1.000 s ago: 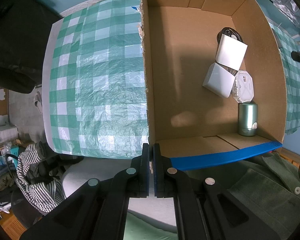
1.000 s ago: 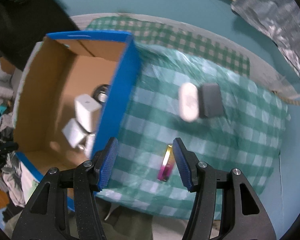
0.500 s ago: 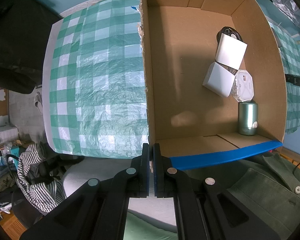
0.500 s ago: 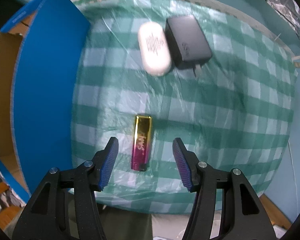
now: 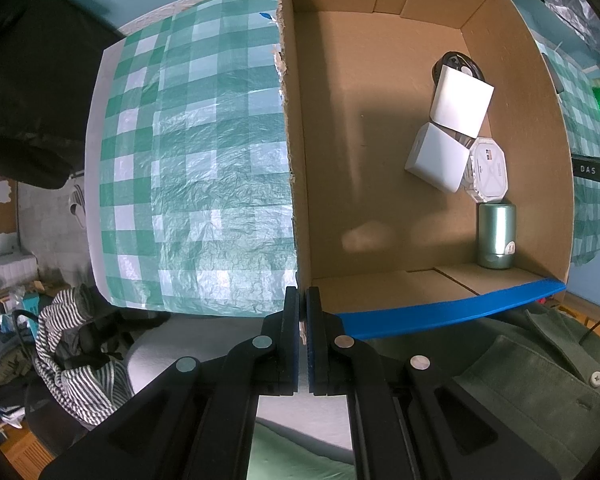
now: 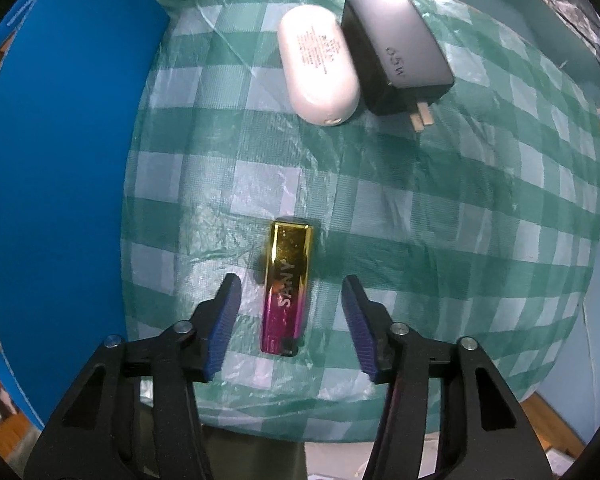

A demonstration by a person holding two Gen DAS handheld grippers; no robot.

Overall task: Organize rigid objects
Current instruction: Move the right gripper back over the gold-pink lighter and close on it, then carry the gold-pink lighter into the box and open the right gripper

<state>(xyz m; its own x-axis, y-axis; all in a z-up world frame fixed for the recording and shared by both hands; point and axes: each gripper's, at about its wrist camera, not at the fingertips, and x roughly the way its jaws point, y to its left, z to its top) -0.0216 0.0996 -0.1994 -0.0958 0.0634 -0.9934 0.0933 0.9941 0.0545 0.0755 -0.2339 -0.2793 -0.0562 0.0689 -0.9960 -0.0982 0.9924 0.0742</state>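
The shiny flat lighter with a gold top and a pink lower end lies on the green-and-white checked plastic tablecloth, just between the two blue-padded fingers of the right gripper. The jaws have just been closing, but the pads do not touch the lighter yet; a gap shows on both sides.

I think the grasp can fail in two ways. The lighter is thin and smooth, so the pads may slide over its rounded edges and push it flat instead of lifting it. Also the thin cloth is wrinkled, and a fingertip could catch it and drag it together with the white oval case and the dark grey plug-in charger, which lie touching side by side further away.

The left gripper is clenched on the torn edge of the big cardboard box with blue outside, at its near corner. Inside, near the right wall, are two white cubes, an octagonal white box, a green cylinder and something round and black under one cube.

The table stands in a room with a teal floor; a striped garment lies below at the left.
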